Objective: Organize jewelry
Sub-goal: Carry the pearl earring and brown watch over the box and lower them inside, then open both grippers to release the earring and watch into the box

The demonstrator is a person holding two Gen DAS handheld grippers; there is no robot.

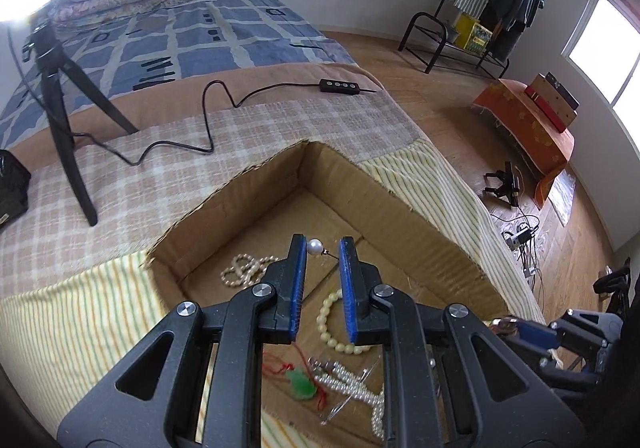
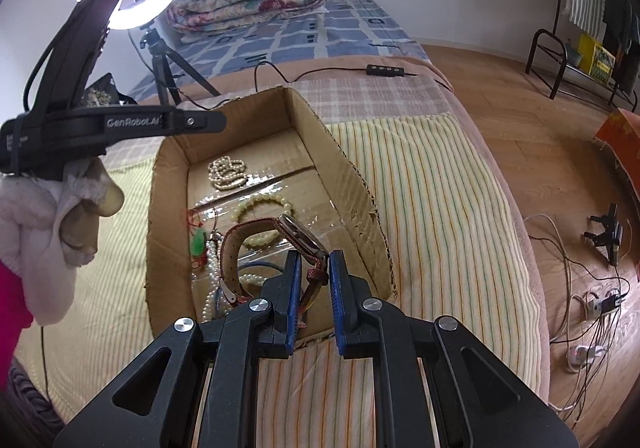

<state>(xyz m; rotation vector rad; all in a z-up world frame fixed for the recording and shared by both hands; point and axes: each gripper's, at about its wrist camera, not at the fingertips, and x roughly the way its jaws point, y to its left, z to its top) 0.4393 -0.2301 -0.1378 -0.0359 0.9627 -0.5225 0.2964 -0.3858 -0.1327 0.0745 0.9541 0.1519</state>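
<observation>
Your left tool has a white pearl stud earring w/ thin metal post pinched at its tips, jaws only part-closed, post lying crosswise betw. the pads, hanging above the far half of the open brown cardboard box on the bed. Your right tool grips the red-brown woven strap of a square-faced wristwatch over the box's near-right corner, watch face pointing away from you into the box. Judging by this, each drop is straight down, the right one closer to the box wall.

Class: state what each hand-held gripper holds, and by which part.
Left hand-held gripper: a pearl earring, held by its ends, pearl and pin. Right hand-held gripper: a wristwatch, by its red strap.
</observation>
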